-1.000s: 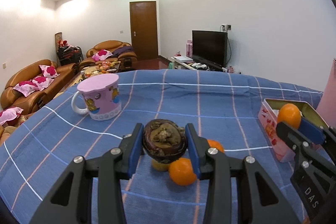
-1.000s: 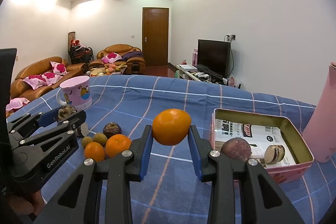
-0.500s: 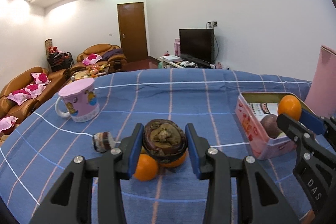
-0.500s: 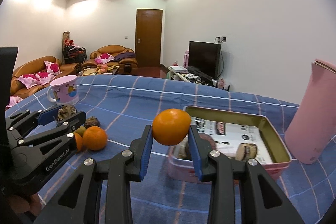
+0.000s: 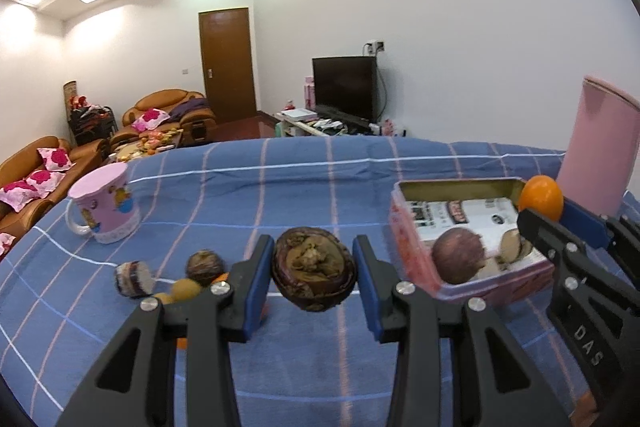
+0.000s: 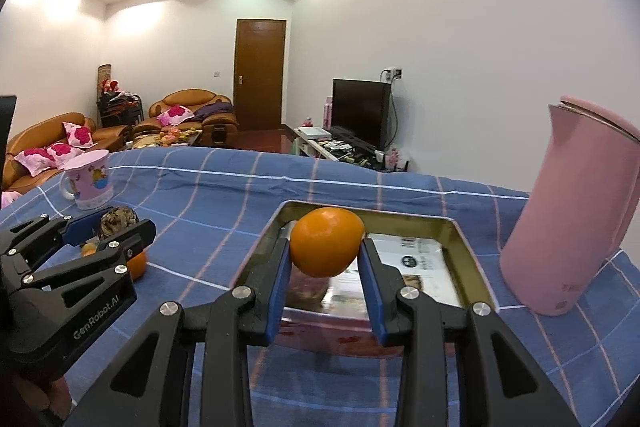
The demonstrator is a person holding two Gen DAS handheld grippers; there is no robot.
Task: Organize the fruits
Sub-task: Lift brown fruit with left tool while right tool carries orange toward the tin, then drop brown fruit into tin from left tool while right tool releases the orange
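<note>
Checked cloth tablecloth [image 5: 304, 187], glossy metal tin [image 6: 468, 259]

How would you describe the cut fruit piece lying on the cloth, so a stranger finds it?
Start at the pink mug on the blue checked tablecloth. Nearer the camera lies a cluster of small fruit; the cut fruit piece is leftmost, purple-skinned with a pale flat face, unlike its round neighbours.

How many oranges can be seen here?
3. One round orange fruit is clamped in the right gripper over the open metal tin. A second orange and a half-hidden third orange lie on the blue checked cloth behind the left gripper holding a dark wrinkled fruit. More may be hidden.
</note>
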